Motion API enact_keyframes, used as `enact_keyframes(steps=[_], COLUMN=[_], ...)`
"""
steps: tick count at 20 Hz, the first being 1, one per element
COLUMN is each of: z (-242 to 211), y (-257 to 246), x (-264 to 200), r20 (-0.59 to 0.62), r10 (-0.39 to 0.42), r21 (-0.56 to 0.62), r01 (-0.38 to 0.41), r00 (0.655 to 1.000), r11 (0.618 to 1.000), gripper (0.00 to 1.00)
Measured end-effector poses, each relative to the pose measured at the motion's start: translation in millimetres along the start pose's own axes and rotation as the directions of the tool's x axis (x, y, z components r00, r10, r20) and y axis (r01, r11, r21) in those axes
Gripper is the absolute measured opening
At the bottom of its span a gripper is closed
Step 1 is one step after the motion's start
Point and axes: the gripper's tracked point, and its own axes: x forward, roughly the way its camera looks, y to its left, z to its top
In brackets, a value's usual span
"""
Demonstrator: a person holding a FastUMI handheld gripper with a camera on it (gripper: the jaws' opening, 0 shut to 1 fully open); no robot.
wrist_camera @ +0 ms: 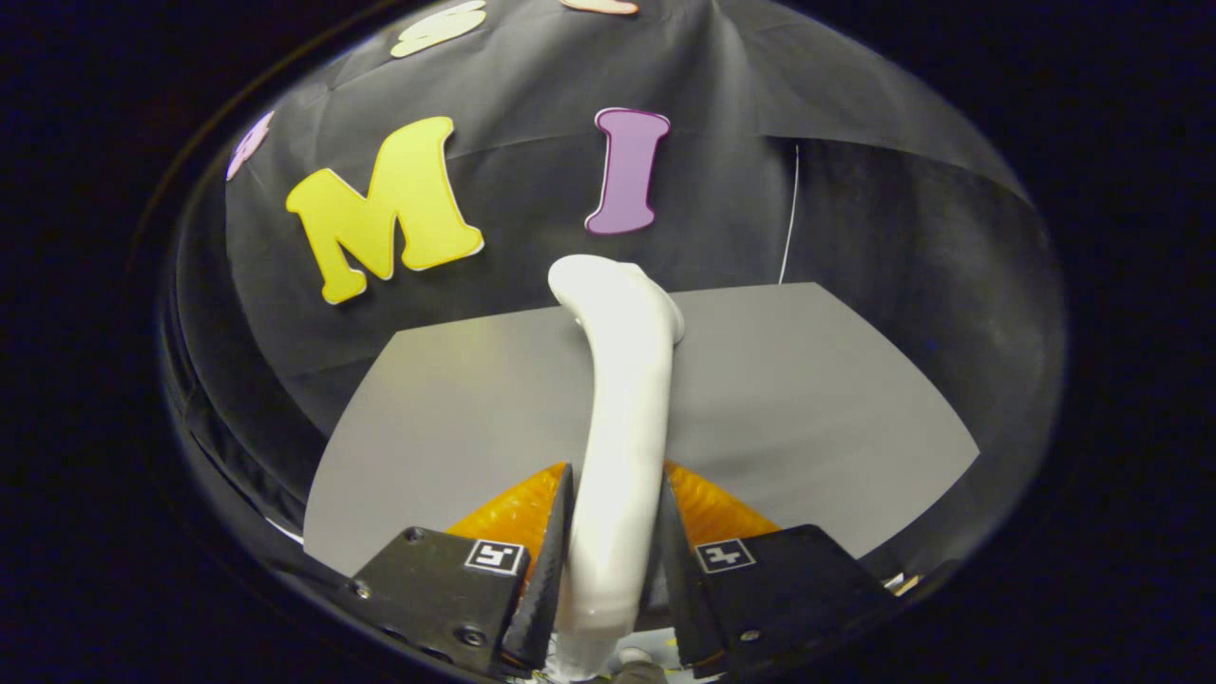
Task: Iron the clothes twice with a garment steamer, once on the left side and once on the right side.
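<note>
The glossy white plastic garment steamer (622,399) stands clamped between the jaws of the gripper (613,532), both fingers pressing its handle. Its long axis runs straight ahead from them, the curved head beyond, over the grey table (807,408). An orange ribbed garment (708,508) lies just past the fingers. No brand or label is readable.

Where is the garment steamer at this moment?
In the gripper view, the white steamer sits clamped between the gripper fingers, its head reaching forward over the grey table toward the black cloth wall.
</note>
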Motion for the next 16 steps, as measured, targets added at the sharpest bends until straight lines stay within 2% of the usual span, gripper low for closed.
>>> enact_keyframes(steps=[4,9,16], z=[3.0,11.8,-3.2], y=[5.1,6.8,46.9], x=[-1.0,-10.3,-100.0], r20=[0.041,0.071,0.243], r10=[0.014,0.004,0.080], r21=[0.083,0.159,0.150], r01=[-0.018,-0.015,-0.119], r00=[0.999,0.997,0.967], r11=[0.996,0.987,0.982], gripper=[0.41,0.34,0.34])
